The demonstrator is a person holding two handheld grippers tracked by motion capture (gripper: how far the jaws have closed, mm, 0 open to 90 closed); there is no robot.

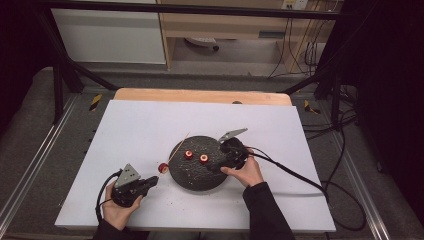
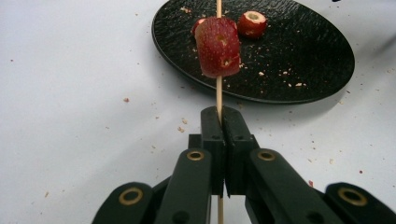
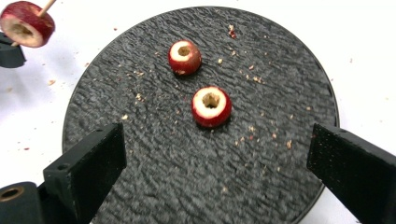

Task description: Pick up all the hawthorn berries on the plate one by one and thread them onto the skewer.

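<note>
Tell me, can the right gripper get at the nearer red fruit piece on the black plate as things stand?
Probably yes. The right gripper hangs over the black plate with its jaws wide open, and the nearer fruit piece lies ahead between them with nothing in the way.

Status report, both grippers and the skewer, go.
Left gripper shut on skewer, one red fruit piece threaded. Right gripper open over black plate; two cored pieces loose there. Nothing blocking.
</note>
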